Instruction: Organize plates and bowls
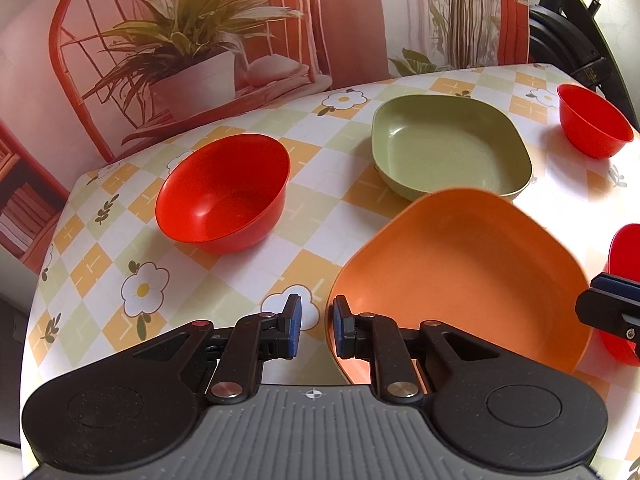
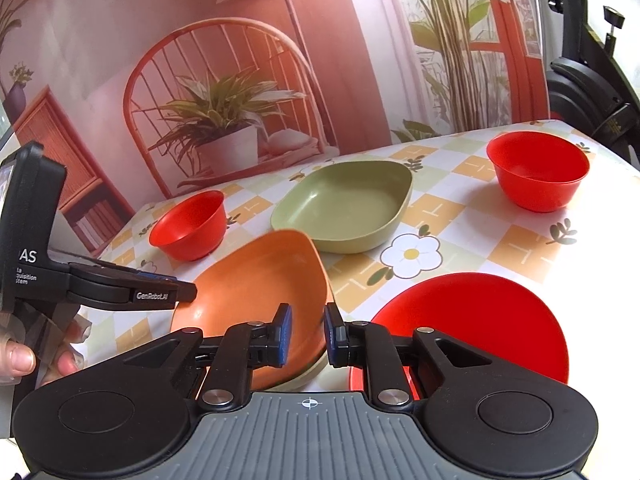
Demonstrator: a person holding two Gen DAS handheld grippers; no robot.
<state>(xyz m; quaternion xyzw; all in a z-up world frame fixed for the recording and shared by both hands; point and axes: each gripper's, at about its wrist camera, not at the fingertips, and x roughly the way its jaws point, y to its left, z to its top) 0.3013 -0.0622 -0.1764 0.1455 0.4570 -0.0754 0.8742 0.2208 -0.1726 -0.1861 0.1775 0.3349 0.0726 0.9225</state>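
2 low wrist views, shared green plate (image 1: 450,144)

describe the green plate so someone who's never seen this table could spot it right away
On the flowered checked tablecloth, look toward the far middle, just beyond the tilted orange plate. The green plate lies there: the only green dish, squarish and shallow, while the red bowls around it are round.

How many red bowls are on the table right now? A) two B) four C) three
C: the right wrist view shows three, a red bowl by the far left edge, another far right and a near one beside the orange plate.
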